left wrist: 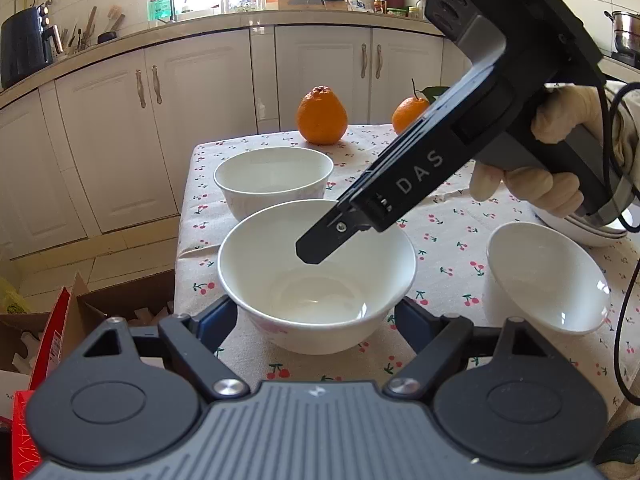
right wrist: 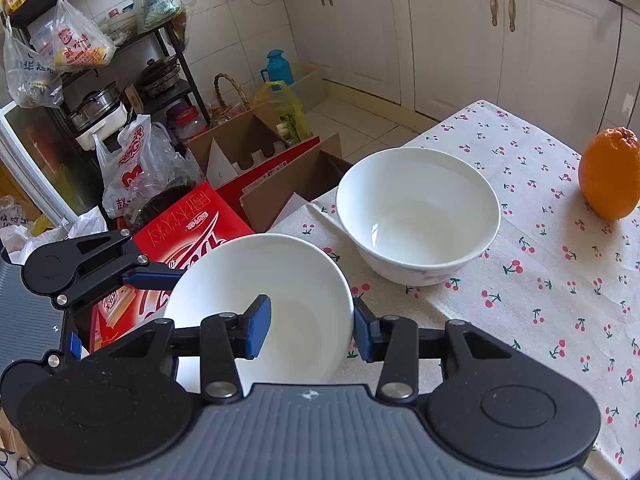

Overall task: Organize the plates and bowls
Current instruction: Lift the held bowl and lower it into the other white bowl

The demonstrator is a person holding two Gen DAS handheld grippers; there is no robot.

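Observation:
A white bowl [left wrist: 316,272] stands near the table's left edge, between the wide-spread fingers of my left gripper [left wrist: 316,320], which is open around its base. My right gripper [right wrist: 308,328] is open too, one finger inside this bowl [right wrist: 260,308] and one outside, astride its right rim; it shows from the side in the left wrist view [left wrist: 316,248]. A second white bowl [left wrist: 274,180] stands behind it, also in the right wrist view [right wrist: 418,212]. A third white bowl [left wrist: 546,276] sits to the right. Stacked white plates [left wrist: 592,232] lie behind my gloved hand.
The table wears a cherry-print cloth [left wrist: 440,216]. Two oranges [left wrist: 321,116] [left wrist: 410,114] stand at its far end. Cardboard boxes and a red carton [right wrist: 188,224] crowd the floor left of the table. Kitchen cabinets [left wrist: 320,76] run behind.

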